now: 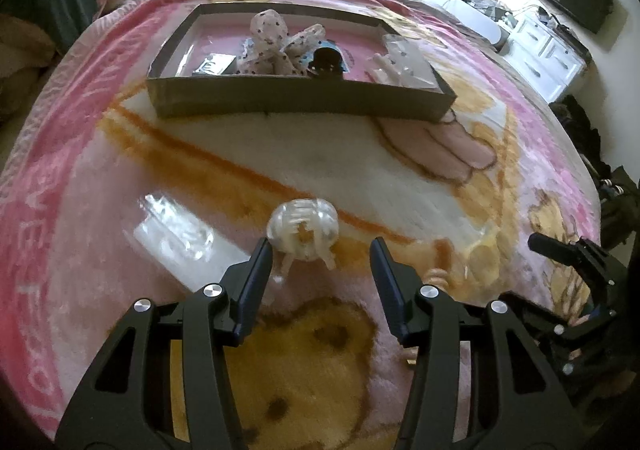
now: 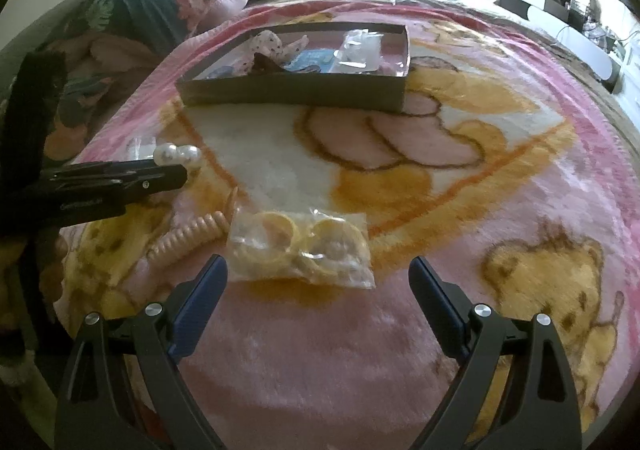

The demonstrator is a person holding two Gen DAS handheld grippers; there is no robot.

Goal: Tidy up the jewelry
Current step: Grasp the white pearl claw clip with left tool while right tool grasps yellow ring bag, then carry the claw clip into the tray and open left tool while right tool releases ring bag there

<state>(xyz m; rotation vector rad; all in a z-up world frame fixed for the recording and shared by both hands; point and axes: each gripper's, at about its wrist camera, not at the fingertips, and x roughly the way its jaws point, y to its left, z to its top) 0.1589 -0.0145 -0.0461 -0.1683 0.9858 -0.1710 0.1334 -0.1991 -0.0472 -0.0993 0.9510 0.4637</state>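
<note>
On the pink teddy-bear blanket [image 1: 168, 186], seen from the left wrist camera, the left gripper [image 1: 318, 250] has its jaws spread wide and grasps nothing; a clear round hair claw [image 1: 304, 230] lies on the blanket just ahead, close to the inner side of the left finger [image 1: 256, 270], though whether they touch cannot be told. A clear plastic packet [image 1: 172, 228] lies to the left of the claw. Farther back sits a shallow dark cardboard tray [image 1: 300, 102] holding a polka-dot fabric bow [image 1: 276, 46], a black hair clip [image 1: 326, 62], a small silvery packet [image 1: 214, 64] and a clear bag [image 1: 404, 58] at its right end. At the right edge, the other black tool shows low over the blanket. From the right wrist camera, the right gripper [image 2: 318, 274] is likewise released, jaws wide apart, with a clear bag of yellow rings [image 2: 304, 248] lying on the blanket between and just ahead of its fingertips. A peach coiled hair tie [image 2: 188, 240] lies just beside that bag on its left. Farther left, the left tool reaches in from the side, and two white pearl beads [image 2: 178, 156] sit just behind its tip. The same tray [image 2: 296, 92] rests well apart near the far end of the blanket.
</note>
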